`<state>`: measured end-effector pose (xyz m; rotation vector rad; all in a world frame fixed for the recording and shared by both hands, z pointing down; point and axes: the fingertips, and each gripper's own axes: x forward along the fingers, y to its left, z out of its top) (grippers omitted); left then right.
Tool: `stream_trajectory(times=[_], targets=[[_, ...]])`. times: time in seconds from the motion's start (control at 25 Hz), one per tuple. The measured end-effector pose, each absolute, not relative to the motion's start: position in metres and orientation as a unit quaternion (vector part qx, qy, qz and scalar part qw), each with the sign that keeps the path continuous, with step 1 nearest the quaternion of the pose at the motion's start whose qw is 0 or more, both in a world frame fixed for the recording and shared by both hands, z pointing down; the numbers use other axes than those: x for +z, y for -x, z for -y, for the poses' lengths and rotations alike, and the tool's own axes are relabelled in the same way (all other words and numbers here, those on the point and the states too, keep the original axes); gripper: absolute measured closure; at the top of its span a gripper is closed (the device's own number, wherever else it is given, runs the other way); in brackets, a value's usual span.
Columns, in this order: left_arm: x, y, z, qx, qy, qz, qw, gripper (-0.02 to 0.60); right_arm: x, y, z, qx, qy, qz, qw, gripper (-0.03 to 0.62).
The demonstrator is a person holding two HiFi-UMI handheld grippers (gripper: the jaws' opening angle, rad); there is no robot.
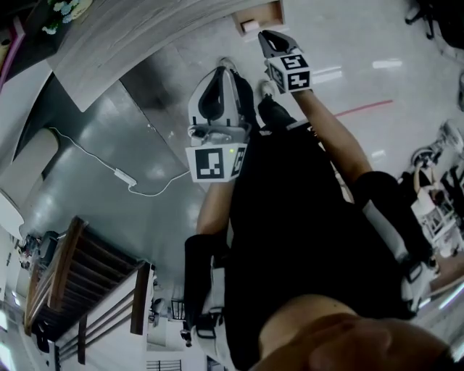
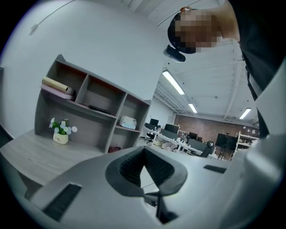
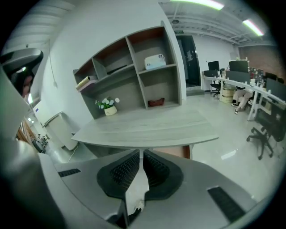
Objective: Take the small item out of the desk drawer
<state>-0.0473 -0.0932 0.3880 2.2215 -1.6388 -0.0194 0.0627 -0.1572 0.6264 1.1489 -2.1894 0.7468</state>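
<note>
Head view: drawer (image 1: pixel 278 14) holds small white item (image 1: pixel 250 26).

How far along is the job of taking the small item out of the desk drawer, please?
Nothing looks done yet. The left tongs and right tongs are both shut and empty, held short of the desk. What seems to be the open drawer is untouched; reaching in, gripping the item and lifting it out remain.

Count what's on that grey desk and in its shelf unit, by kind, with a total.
White pot of white flowers: 1
Tan roll: 1
Pink flat item under it: 1
Flat dark item: 1
White boxy device: 1
Dark red item: 1
Total: 6
</note>
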Motion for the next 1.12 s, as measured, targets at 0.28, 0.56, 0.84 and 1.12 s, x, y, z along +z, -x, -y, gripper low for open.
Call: stream_trajectory(times=[0.28,0.56,0.84,1.12], targets=[[0.4,0.053,0.107,-0.03,-0.774,0.593,0.22,0.589,0.703,-0.063,0.16,0.311,-0.419,0.784,0.335,0.502],[0.42,0.053,0.11,-0.023,-0.772,0.591,0.235,0.589,0.769,-0.062,0.17,0.33,-0.417,0.754,0.385,0.459],[0.434,0.061,0.117,-0.02,-0.767,0.593,0.246,0.589,0.827,-0.067,0.173,0.346,-0.41,0.725,0.433,0.434],[0.451,0.068,0.12,-0.015,-0.76,0.595,0.261,0.589,0.867,-0.076,0.174,0.35,-0.411,0.703,0.463,0.408]])
